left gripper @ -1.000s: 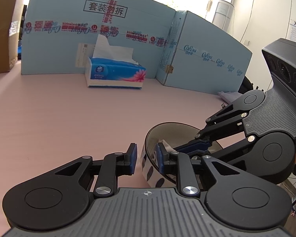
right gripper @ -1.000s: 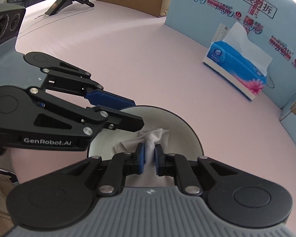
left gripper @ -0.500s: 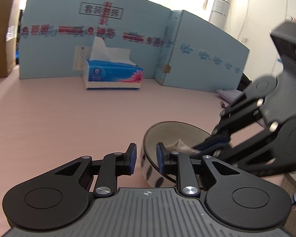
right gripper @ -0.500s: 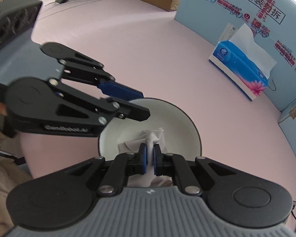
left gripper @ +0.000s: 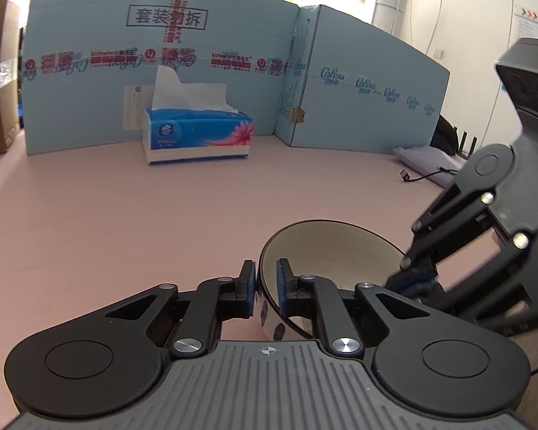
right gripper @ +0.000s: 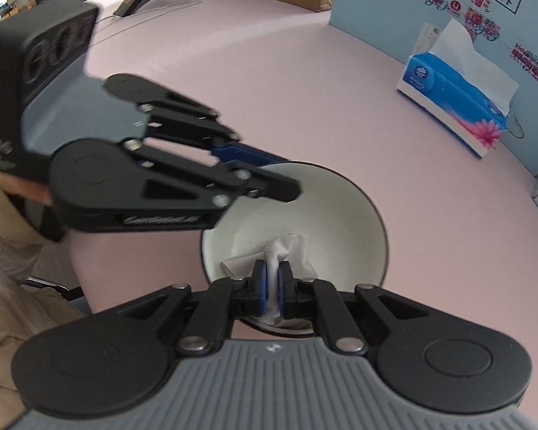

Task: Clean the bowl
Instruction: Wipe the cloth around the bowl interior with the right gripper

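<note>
While left gripper [left gripper: 266, 286] jaws, just closing, pinch bowl [left gripper: 326, 247] rim, right gripper [right gripper: 272, 288] jaws pinch tissue [right gripper: 287, 251]

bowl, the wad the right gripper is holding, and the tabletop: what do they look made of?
Bowl: likely glazed ceramic; smooth off-white inside with a soft sheen, thin dark rim, dark spots on the outside.
Wad: tissue paper; thin, white, creased, like the sheet sticking out of the tissue box.
Tabletop: smooth matte pink surface; laminate or a mat, can't tell which.
</note>
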`<state>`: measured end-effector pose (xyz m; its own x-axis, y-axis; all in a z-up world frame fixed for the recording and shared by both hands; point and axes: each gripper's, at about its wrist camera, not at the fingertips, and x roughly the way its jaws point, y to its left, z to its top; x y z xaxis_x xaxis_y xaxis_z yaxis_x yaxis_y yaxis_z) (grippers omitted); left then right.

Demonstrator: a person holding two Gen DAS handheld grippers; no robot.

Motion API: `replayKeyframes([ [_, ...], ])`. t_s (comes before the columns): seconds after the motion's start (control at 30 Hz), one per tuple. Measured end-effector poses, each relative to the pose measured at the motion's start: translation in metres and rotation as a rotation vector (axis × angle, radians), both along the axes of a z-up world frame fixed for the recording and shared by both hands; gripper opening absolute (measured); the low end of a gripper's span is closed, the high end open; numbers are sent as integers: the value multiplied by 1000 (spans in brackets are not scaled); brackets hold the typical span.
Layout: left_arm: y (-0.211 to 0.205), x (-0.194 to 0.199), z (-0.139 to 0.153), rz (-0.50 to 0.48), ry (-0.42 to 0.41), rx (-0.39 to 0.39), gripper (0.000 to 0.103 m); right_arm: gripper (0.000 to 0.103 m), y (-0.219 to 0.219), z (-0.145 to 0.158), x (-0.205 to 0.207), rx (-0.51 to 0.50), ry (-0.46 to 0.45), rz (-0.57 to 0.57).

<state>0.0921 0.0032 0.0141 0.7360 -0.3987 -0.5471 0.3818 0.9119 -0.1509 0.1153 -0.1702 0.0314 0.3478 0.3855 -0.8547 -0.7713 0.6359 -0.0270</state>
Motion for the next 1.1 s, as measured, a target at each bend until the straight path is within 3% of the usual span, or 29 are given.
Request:
replayKeyframes([
  [0.23,-4,6,1,-32,3,22,11,8,-2,3,3,27,43,13],
  [0.53,-4,2,-2,-48,-18,34,11,8,8,4,7,-154,40,85],
  [0.87,-3,0,-2,-77,-41,47,13,8,28,-2,-11,-480,-148,295],
  [1.0,-2,1,-2,-83,-40,43,13,8,31,-4,-14,-552,-226,338],
  [1.1,-1,2,-2,-86,-34,34,13,8,27,-3,-12,-534,-230,325],
])
